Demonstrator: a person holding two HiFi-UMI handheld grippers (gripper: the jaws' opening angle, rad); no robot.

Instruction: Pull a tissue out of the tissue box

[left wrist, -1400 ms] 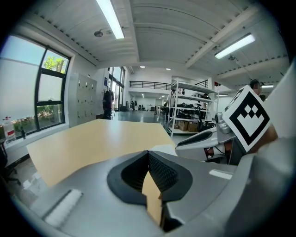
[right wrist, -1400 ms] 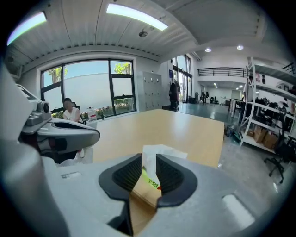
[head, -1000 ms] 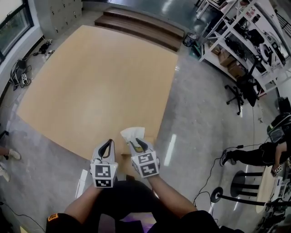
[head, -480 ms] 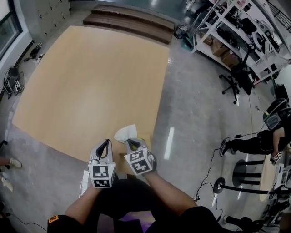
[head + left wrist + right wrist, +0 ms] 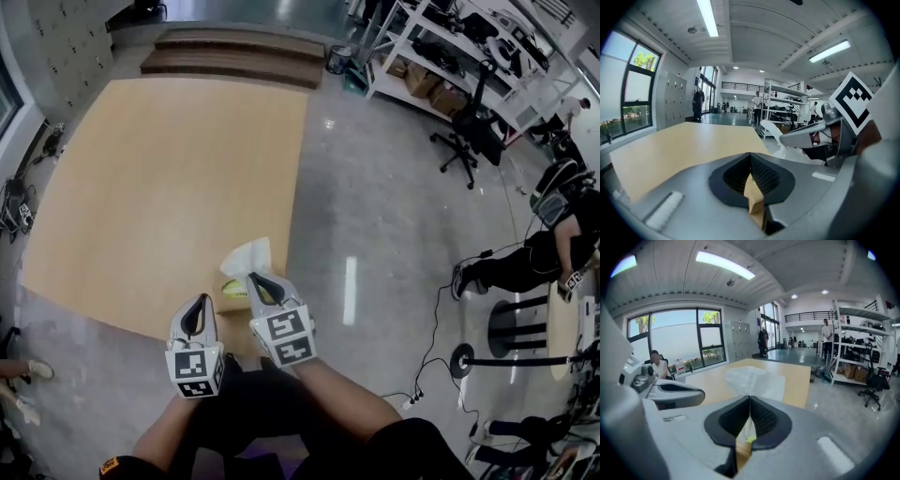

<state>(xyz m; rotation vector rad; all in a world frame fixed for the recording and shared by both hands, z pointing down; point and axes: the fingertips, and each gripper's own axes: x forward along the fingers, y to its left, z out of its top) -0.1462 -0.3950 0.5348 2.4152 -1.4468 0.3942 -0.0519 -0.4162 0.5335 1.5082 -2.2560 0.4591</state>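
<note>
Jaws of right gripper point(image 5: 749, 405) pressed together on tissue point(image 5: 754, 380), having just been closing; thin white sheet squeezed flat in the seam between them, the rest fanning out above and beyond the tips. Gripped low on the sheet, probably to carry the whole ply along rather than tear off a corner. Angled somewhat downward, close over the box top.

Left gripper point(image 5: 751, 164) likewise closed, pinching a tan cardboard edge, by all appearance a flap or wall of tissue box point(image 5: 754, 199); likely there to hold the box back during the pull. In head view, just beside the right gripper, both at the near edge of pale wooden table point(image 5: 159, 169), with a yellow-green patch of tissue box showing ahead of them. Cannot tell whether tissue box rests on table or hangs lifted.

Tissue itself: white, soft, crumpled into a loose peak, faintly translucent at the edges, lower end running down through the seam toward the yellow-green print. Judged not fully out yet.
</note>
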